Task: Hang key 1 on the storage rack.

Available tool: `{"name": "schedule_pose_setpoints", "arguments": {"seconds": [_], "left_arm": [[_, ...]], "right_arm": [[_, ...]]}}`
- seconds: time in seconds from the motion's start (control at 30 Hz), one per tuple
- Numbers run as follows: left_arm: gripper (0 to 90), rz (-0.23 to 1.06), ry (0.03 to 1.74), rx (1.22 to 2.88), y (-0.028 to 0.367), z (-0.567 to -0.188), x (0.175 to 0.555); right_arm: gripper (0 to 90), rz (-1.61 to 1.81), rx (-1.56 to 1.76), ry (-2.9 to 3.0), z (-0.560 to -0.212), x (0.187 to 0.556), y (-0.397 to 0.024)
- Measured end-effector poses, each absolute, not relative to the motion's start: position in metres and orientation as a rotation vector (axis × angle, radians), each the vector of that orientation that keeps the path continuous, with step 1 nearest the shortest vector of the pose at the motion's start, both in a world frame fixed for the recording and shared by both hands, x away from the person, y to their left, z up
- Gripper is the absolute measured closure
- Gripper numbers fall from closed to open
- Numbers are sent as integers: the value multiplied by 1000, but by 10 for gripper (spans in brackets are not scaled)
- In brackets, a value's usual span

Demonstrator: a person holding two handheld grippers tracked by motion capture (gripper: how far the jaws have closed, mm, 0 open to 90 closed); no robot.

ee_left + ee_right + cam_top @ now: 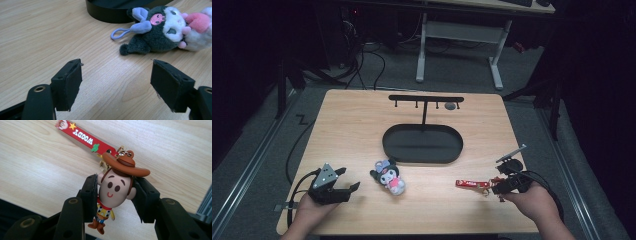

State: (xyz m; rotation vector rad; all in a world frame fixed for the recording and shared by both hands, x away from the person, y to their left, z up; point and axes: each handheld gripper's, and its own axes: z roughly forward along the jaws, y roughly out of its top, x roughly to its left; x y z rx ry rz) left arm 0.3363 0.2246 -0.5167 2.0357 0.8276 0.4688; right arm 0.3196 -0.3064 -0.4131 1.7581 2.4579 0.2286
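Looking down from the high view, the wooden worktop carries a black hanger stand with an oval tray base and a bar of hooks at the far side. At the near right edge, the right hand-held gripper is clenched on a cowboy keychain, whose red strap lies out flat toward the left. At the near left, the left hand-held gripper sits released with nothing in it, and a plush toy lies just beside it toward the middle.

From the left gripper view, the 2 jaws stand wide apart over bare wood, the left hand-held gripper gripping nothing. The plush toy lies on its side ahead, its lilac loop resting flat on the worktop, the stand's base behind it.

From the right gripper view, the right hand-held gripper pinches the cowboy keychain by the sides of its big head, hat above the pads, small body dangling below. The red strap joins at a metal clasp on the hat.

The figure looks light, hard and smooth, so it could swivel or slip between the pads; the head's widest part is a fair hold. For hanging, the strap is limp and will droop, so it likely wants the other hand-held gripper to hold it open.
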Motion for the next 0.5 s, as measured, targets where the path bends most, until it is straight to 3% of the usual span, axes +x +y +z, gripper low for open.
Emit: {"name": "schedule_pose_setpoints", "arguments": {"seconds": [0.5], "left_arm": [[251, 466, 818, 2040, 223, -517, 336]], "right_arm": [[576, 213, 1683, 2473, -368, 322, -287]]}}
